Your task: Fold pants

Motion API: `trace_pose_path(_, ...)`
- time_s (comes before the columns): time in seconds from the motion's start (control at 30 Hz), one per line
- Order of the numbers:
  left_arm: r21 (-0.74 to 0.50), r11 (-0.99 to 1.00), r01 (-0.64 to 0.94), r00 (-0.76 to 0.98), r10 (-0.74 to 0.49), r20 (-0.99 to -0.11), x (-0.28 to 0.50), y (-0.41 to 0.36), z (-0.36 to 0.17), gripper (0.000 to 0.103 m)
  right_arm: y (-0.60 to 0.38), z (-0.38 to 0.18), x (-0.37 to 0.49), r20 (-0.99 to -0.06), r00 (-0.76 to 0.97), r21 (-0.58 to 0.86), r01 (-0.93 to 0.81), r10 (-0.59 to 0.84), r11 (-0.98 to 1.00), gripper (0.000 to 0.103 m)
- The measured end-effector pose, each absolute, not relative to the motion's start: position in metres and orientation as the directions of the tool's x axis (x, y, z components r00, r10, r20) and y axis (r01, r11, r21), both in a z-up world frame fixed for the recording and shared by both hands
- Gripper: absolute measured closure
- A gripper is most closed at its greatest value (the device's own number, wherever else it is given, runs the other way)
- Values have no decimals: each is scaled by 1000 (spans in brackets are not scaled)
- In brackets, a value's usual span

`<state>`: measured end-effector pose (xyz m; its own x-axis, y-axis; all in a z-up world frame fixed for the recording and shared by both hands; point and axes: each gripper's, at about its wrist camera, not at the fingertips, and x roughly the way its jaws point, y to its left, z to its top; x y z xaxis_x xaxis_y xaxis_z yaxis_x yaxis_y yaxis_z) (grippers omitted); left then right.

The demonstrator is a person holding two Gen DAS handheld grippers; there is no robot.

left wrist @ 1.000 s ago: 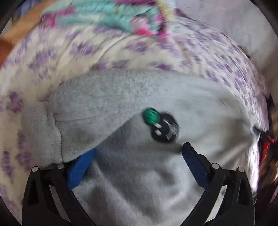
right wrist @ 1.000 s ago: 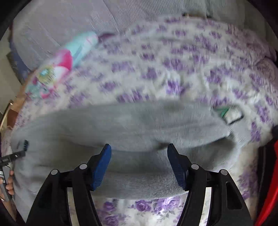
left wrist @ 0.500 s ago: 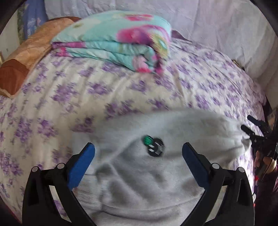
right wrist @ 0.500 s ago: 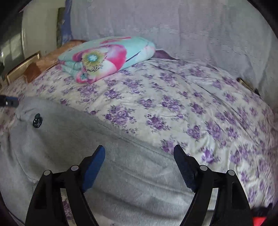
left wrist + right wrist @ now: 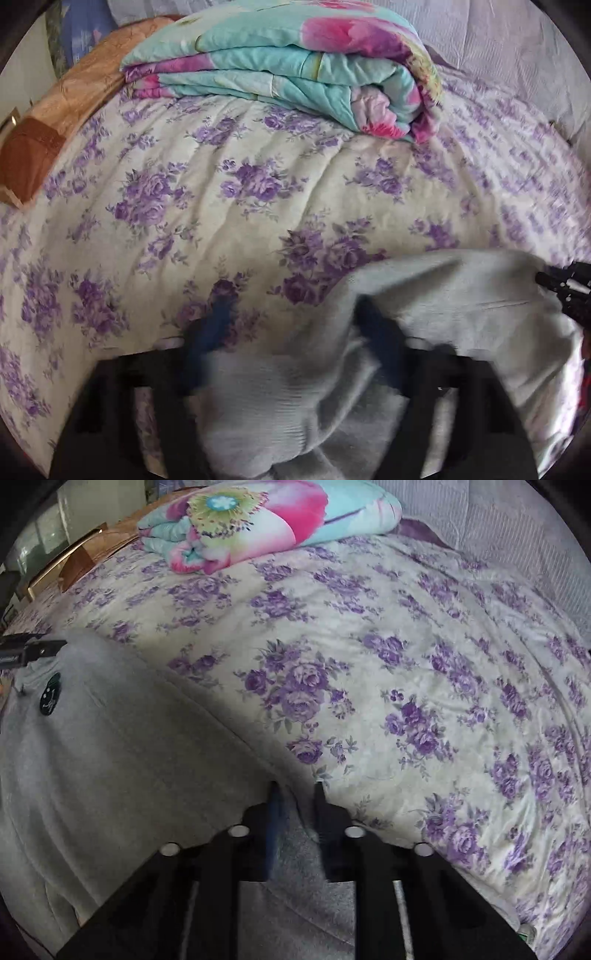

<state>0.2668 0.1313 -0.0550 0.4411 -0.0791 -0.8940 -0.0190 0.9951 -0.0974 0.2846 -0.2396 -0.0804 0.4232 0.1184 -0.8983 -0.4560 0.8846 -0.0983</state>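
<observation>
Two grippers on pants. Right gripper [image 5: 295,790] nearly closed, pinching far edge of grey pants [image 5: 110,768]. Left gripper [image 5: 295,332] blurred, jaws apart around bunched cloth; grip cannot be told. Pants lie on floral bedspread [image 5: 406,664], long axis running leftward from right gripper toward left gripper.

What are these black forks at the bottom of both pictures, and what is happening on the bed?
They are two hand-held grippers; a person carries one in each hand. Each has a camera that looks along its fingers, so each picture is one gripper's own view. The left gripper is blurred by motion, so its grip cannot be judged. The right gripper is shut on the edge of the grey pants. The pants lie on a bedspread with purple flowers. A folded blanket lies further back.
</observation>
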Motion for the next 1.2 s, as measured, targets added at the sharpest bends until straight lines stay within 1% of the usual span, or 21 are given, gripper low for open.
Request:
trace_pose_path(0.03,-103,994,-22,459,-81,-885,262,133,-48,56,-240,-68,273,-881,452,-102,-466,138,879,92)
trace_pose_path(0.07,-104,994,-16,479,-84,-874,255,134,-39,58,-241,-53,258,-858,488,-107,-477,161,872,92)
trace_pose_path(0.17,-156,988,17,526,-141,-839,228,137,-13,59,-246,-7,202,-792,567,-112,-498,225,860,92)
trace_pose_path(0.3,-194,977,91,569,-211,-795,176,143,20,59,-242,41,94,-714,636,-170,-563,293,809,92)
trace_pose_path(0.33,-203,972,115,573,-232,-786,159,146,26,55,-239,48,68,-700,642,-183,-585,314,790,92)
trace_pose_path(0.37,-211,967,139,573,-253,-780,143,148,31,48,-237,51,39,-689,640,-183,-608,340,773,92)
trace_pose_path(0.4,-222,962,159,573,-273,-773,127,151,35,28,-233,50,11,-685,629,-177,-632,366,755,92)
trace_pose_path(0.43,-232,956,178,576,-292,-763,107,156,38,15,-228,46,-15,-684,618,-175,-655,387,735,92)
trace_pose_path(0.47,-240,954,182,586,-301,-753,87,161,40,13,-225,38,-41,-684,606,-165,-671,407,723,92)
trace_pose_path(0.5,-259,949,181,585,-315,-747,73,165,40,12,-222,28,-57,-693,582,-134,-685,426,716,92)
trace_pose_path(0.57,-377,916,138,529,-390,-753,45,180,30,12,-216,3,-84,-709,546,-79,-691,446,718,92)
trace_pose_path(0.63,-493,867,75,488,-463,-740,25,192,14,12,-207,-19,-103,-717,522,-25,-683,463,730,92)
trace_pose_path(0.7,-571,821,18,457,-514,-726,13,193,-2,12,-210,-32,-110,-704,514,45,-657,490,753,92)
trace_pose_path(0.73,-620,784,-14,449,-549,-705,9,193,-12,12,-212,-34,-110,-691,514,82,-642,508,762,92)
trace_pose_path(0.83,-694,717,-70,451,-598,-663,12,187,-27,12,-222,-34,-108,-653,528,150,-612,543,776,92)
trace_pose_path(0.97,-754,652,-80,461,-647,-608,30,170,-27,12,-222,-37,-111,-656,539,128,-610,528,782,92)
trace_pose_path(1.07,-752,654,-83,475,-637,-607,50,160,-25,12,-224,-44,-103,-660,536,135,-604,526,785,92)
trace_pose_path(1.1,-749,656,-95,474,-631,-613,57,160,-27,12,-225,-45,-104,-659,536,141,-602,528,786,92)
trace_pose_path(1.2,-715,673,-190,425,-601,-677,80,160,-53,13,-229,-48,-106,-652,542,154,-590,530,793,92)
